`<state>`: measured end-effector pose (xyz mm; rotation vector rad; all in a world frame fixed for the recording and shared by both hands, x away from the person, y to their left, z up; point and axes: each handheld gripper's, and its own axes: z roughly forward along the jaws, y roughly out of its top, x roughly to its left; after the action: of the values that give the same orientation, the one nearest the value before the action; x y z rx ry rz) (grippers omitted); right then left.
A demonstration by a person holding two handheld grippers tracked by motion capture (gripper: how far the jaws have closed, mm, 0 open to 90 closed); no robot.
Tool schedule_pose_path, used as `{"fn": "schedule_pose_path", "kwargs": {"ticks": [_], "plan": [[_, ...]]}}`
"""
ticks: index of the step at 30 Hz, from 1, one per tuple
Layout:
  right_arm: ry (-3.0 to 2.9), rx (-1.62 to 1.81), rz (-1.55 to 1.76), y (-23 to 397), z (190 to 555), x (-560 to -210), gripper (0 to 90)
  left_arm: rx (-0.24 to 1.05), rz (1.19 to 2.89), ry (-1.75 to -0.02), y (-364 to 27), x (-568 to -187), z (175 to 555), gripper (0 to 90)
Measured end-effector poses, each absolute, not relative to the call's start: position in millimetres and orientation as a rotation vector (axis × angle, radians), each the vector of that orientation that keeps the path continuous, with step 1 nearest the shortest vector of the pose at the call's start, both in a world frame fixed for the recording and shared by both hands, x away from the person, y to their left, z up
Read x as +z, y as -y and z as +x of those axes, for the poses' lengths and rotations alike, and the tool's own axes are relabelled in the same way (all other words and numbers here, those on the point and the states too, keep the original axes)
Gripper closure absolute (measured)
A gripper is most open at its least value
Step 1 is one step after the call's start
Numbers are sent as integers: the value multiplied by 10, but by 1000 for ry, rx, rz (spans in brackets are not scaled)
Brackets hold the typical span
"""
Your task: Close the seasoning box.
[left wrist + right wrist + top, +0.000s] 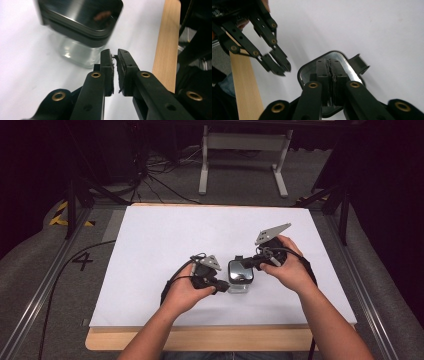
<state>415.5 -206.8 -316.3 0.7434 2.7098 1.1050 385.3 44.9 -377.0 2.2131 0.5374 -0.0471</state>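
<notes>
A white sheet (165, 250) covers the wooden table (200, 340) (grey floor (40, 265) around it).

The white sheet (165, 235) covering the bench (200, 340) is left bare across its far half and toward both side edges — free passage is offered there. Near the front middle, one obstacle is found: a clear jar (240, 276) with a dark, shiny lid (329, 75). It is crowded from both sides — the left gripper (218, 285) just beside it with fingers (108, 67) nearly together, the right gripper (245, 264) over the lid. Between the jar and the left gripper only a narrow gap is seen. Off the bench, metal rails (45, 290) border each side.
</notes>
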Motion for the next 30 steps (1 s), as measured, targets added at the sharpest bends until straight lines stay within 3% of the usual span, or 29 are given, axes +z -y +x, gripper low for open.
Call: {"fn": "schedule_pose_path", "kwargs": {"ticks": [12, 19, 30], "plan": [[-2515, 1216, 868, 2581, 4274, -2911, 647, 119, 2107, -755, -1269, -3579, 3873, 807], [-2422, 1192, 992, 2978, 4377, -2947, 629, 167, 2054, -845, -1555, -3589, 3943, 795], [-2281, 1118, 1210, 3633, 4497, -3276, 551, 287, 2045, -1020, -1872, -3769, 4114, 749]]}}
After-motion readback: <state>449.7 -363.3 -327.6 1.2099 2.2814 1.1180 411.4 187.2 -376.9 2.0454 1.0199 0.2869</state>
